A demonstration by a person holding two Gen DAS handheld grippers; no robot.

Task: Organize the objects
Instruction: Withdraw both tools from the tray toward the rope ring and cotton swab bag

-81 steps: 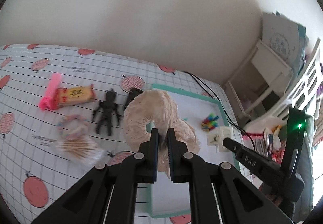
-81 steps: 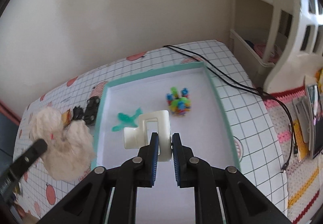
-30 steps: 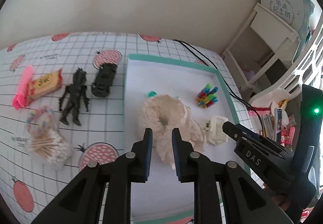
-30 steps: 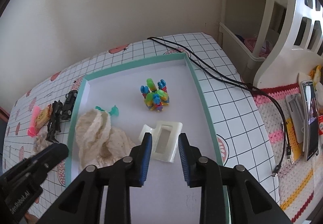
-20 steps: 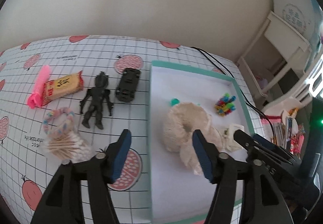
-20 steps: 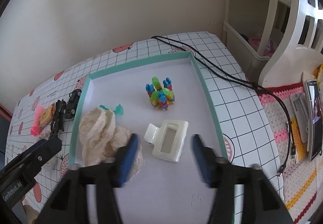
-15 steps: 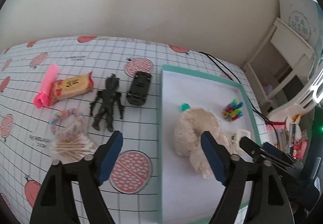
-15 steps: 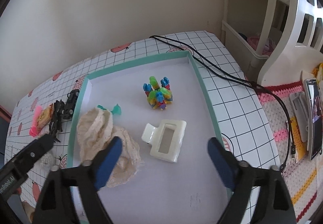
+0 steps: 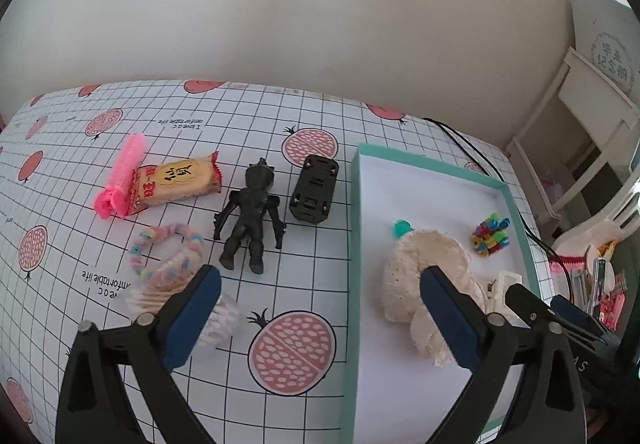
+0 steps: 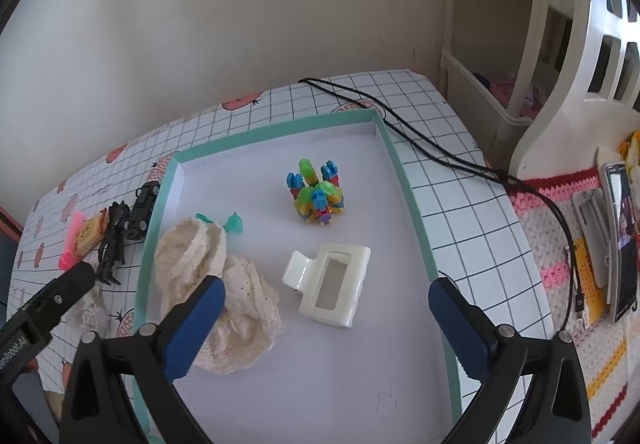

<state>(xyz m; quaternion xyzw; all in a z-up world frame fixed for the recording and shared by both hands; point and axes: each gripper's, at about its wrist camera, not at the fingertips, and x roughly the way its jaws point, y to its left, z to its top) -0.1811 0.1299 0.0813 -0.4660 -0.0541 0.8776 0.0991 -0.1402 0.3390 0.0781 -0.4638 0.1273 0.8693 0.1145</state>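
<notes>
Both grippers now hang with jaws spread wide and empty, where moments earlier each was clamped on an item above the tray: the left gripper (image 9: pixel 316 304) has let go of the cream scrunchie (image 10: pixel 216 284) and the right gripper (image 10: pixel 326 302) has released the white hair claw (image 10: pixel 328 284), and both have since pulled back. Two more objects thus appear delivered, and the hands seem free for the next pick

Inside the teal-rimmed tray (image 10: pixel 416 211), the scrunchie lies slumped by the right gripper's left finger, the claw sits just ahead of and between its jaws, a multicoloured block toy (image 10: pixel 316 197) stands farther ahead, and a small teal piece (image 10: pixel 234 224) peeks out beyond the scrunchie

Outside the tray, ahead of the left gripper's jaws, wait a black figure (image 9: pixel 250 219) and a black toy car (image 9: pixel 314 189) lying wheels-up; farther left are a snack packet (image 9: pixel 176 181) touching a pink comb (image 9: pixel 120 175), while a pastel bead bracelet (image 9: pixel 168 252) and a cotton swab pack (image 9: pixel 176 304) lie at the left finger. By this count, six items remain to be sorted
</notes>
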